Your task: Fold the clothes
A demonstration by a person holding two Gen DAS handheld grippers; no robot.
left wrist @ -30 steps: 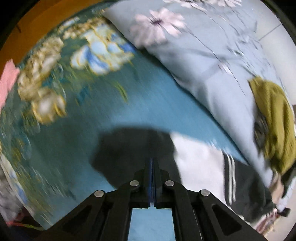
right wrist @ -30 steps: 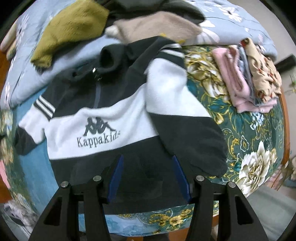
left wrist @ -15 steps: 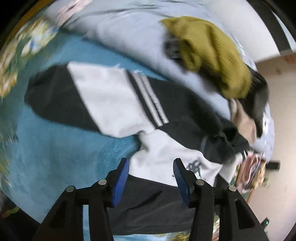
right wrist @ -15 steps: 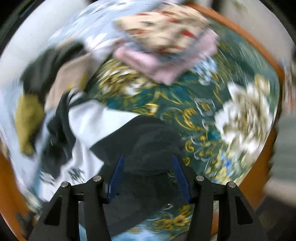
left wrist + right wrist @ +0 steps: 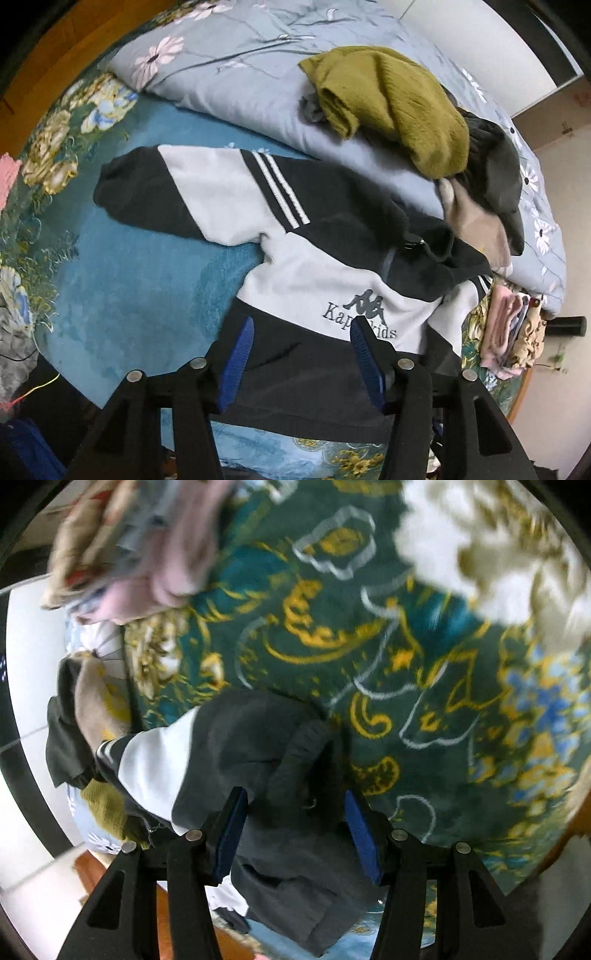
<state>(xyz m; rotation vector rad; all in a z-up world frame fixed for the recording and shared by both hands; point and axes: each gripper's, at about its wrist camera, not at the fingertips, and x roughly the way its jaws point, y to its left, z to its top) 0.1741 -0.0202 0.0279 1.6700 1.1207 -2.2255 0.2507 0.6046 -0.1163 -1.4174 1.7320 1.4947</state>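
Left wrist: sweatshirt (image 5: 325, 280) lies flat, collar upper right, sleeve stretched left; both jaws open.

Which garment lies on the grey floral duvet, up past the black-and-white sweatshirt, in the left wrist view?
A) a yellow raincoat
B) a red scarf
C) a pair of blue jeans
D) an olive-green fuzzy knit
D: an olive-green fuzzy knit sits bunched on the grey floral duvet, beyond the spread black-and-white sweatshirt; no scarf, jeans or raincoat shows there.
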